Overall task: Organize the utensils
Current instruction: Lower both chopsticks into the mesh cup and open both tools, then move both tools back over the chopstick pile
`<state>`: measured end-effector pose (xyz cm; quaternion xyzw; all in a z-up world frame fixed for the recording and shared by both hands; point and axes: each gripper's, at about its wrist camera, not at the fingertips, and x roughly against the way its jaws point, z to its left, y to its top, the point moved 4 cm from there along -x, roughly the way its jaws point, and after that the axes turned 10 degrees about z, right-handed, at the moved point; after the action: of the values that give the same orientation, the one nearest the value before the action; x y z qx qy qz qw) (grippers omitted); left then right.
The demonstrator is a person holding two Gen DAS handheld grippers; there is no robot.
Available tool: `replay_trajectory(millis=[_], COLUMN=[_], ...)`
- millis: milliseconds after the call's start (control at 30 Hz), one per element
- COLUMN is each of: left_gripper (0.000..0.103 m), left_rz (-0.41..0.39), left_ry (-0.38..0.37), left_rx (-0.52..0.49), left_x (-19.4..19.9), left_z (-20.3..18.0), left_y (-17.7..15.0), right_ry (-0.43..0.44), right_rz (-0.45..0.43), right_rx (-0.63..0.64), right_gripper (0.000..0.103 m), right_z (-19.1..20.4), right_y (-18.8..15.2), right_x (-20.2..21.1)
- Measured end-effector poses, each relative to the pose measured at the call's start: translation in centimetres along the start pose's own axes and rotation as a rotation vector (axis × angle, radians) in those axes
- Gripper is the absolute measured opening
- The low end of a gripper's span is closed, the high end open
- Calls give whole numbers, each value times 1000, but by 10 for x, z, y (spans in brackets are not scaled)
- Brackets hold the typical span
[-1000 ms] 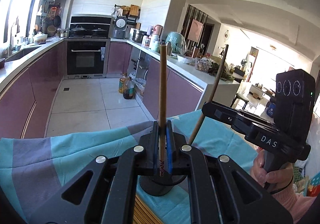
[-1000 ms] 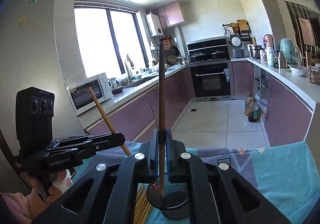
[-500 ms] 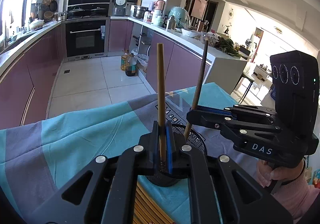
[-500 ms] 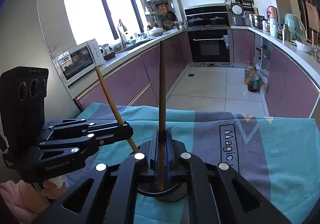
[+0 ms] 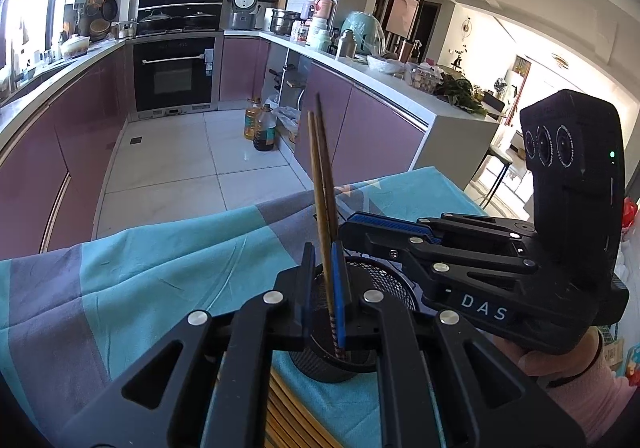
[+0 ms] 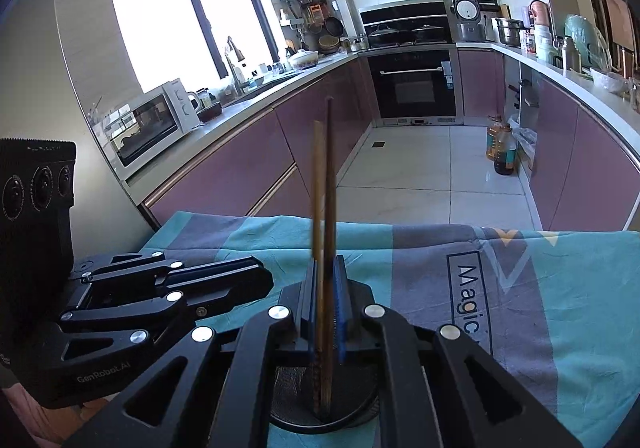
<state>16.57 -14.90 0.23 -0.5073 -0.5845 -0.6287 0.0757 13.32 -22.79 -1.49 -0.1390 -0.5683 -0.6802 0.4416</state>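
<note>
Nearest in the left wrist view, the left hand-held gripper (image 5: 326,288) has its jaws drawn narrow around a light brown chopstick (image 5: 318,184) that stands almost upright, its patterned lower end down inside the black mesh holder (image 5: 384,284). The holder sits on the table's blue and grey cloth (image 5: 160,268), by the near edge, with a bundle of wooden chopsticks (image 5: 288,420) lying at its foot. The right hand-held gripper (image 6: 328,312) is likewise nearly closed on a darker chopstick (image 6: 329,176), which rises just beside the light one with its lower end in the same holder. A hand (image 5: 560,364) in a pink sleeve grips the right tool. Beyond the table's far edge lie the tiled kitchen floor (image 6: 420,172) and the oven (image 6: 414,84).
</note>
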Motion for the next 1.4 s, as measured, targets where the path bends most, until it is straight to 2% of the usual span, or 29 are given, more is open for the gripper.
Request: replay_trajectory(millis=[133,300,367,467,567,700,833,1067,1400], left_gripper=[9,26,33,43,47,47,48,47,47], left_rz=[-36,-92,-119,-147,-156,-112,-48,50,151], left_ry=[20,68,114,153,190,215,217,216,204], left_rx=[14,36,33,28,19,29,45,75,108], left_x=[13,41,53,71,84,85,76,43,5], left_z=[6,21,27,36,45,55,69,73,66], left_y=[-7,-22,-32,-47,-66,-94,-124,-152,-172], right_ry=[-2,-1,5,33,67,104,134,92,28], right_rz=[-3,-36,-53,-88,-106,-78,-3,119,177], right_rx=[-10,-15,6,62,119,163,154,101,53], right_gripper=[11,27,28,39,44,49,50,50,50], right_z=[-1,1,7,24,41,57,63,58,50], right_y=[-3,-10,-14,-23,-37,-58,-83,-117,-132], right_x=[0,13,22,42,56,58,41,0,-22])
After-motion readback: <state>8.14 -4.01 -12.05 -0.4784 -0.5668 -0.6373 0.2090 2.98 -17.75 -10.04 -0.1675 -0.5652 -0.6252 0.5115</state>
